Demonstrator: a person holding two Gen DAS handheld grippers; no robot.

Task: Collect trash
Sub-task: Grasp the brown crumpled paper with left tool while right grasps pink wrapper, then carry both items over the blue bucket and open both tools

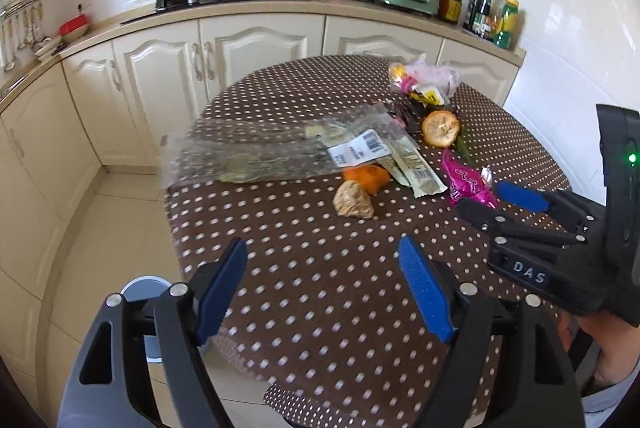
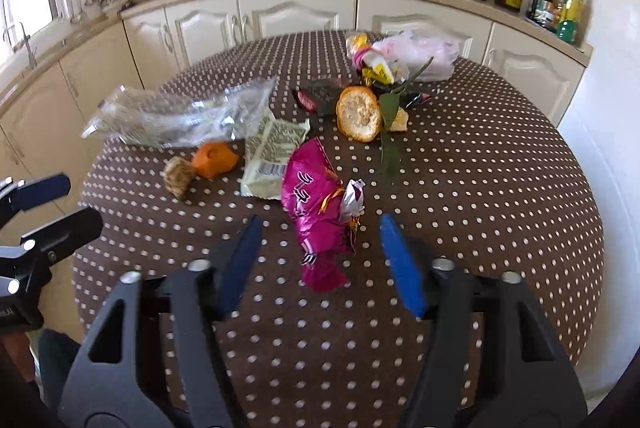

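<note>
Trash lies on a round table with a brown dotted cloth [image 1: 320, 288]: a clear plastic bag [image 1: 272, 151], an orange peel [image 1: 366, 177], a brown lump [image 1: 352, 201], a pale green wrapper [image 1: 416, 167], a halved orange [image 1: 440, 127] and a pink plastic bag [image 1: 428, 75]. My left gripper [image 1: 322, 248] hovers open over bare cloth, short of the lump. My right gripper [image 2: 320, 224] is open with a pink foil wrapper [image 2: 316, 203] lying between its fingers, and the pads stand clear of it. Each gripper shows in the other's view: the right gripper [image 1: 480, 196] and the left gripper [image 2: 80, 199].
Cream cabinets and a counter [image 1: 260, 15] with a stove, pots, a green appliance and bottles curve behind the table. A round grey-blue container [image 1: 144, 292] stands on the tiled floor by the table's left edge. A leafy stem [image 2: 390, 131] lies beside the halved orange.
</note>
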